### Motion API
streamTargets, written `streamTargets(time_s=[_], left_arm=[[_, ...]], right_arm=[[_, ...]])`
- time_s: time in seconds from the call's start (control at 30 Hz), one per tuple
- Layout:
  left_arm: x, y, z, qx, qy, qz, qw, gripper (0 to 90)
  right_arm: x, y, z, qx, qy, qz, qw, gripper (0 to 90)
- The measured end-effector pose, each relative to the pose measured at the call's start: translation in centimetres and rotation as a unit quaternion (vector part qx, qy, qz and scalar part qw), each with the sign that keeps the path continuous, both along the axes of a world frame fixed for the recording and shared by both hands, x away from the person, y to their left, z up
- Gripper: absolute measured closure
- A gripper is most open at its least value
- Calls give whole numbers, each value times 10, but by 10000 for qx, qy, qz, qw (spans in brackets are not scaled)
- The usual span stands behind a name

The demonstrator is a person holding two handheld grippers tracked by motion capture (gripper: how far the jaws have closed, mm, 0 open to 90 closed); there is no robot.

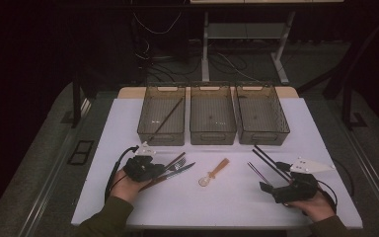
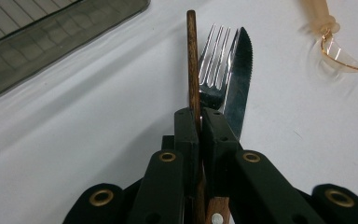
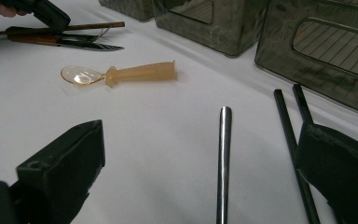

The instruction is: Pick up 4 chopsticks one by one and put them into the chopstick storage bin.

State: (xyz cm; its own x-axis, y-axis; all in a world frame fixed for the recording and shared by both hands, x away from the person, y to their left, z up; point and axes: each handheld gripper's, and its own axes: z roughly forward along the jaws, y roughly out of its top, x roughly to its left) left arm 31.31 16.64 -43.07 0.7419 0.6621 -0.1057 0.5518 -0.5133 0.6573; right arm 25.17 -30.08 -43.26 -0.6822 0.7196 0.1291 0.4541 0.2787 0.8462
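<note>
Chopstick [image 2: 193, 65] pinched between left fingers [image 2: 186, 135] on tabletop [image 1: 227, 197] beside fork [image 2: 216, 60] and knife [image 2: 240, 79]: lift straight up, leaving cutlery behind, toward bin [image 1: 162, 114]; right fingers [image 3: 65, 168] spread around metal rod [image 3: 223, 158].

The high view looks forward and down from above the person's side, far enough back to take in the whole tabletop [image 1: 128, 128] and the three bins [image 1: 213, 120] along its far edge. The left gripper view rides low on the left hand-held gripper [image 2: 199, 122], very close to the surface, facing along its jaws past the fork [image 2: 214, 51]. The right gripper view sits just above the tabletop on the right hand-held gripper [image 3: 200, 172], facing across toward the left side. All three views share the spoon [image 1: 214, 172] at mid-table.
</note>
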Motion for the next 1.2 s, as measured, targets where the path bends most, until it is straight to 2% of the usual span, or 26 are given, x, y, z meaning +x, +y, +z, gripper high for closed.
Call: streamTargets(time_s=[0.43, 1.03, 1.2], left_arm=[[0, 6, 7, 66, -127, -171, 9998, 842], [3, 10, 20, -276, -211, -285, 9990, 842], [5, 10, 24, -378, -262, -247, 9986, 842]], right_arm=[[0, 1, 0, -3, 12, 13, 10000, 18], [2, 6, -3, -47, 56, 93, 9999, 18], [2, 6, -3, -49, 58, 96, 9999, 18]])
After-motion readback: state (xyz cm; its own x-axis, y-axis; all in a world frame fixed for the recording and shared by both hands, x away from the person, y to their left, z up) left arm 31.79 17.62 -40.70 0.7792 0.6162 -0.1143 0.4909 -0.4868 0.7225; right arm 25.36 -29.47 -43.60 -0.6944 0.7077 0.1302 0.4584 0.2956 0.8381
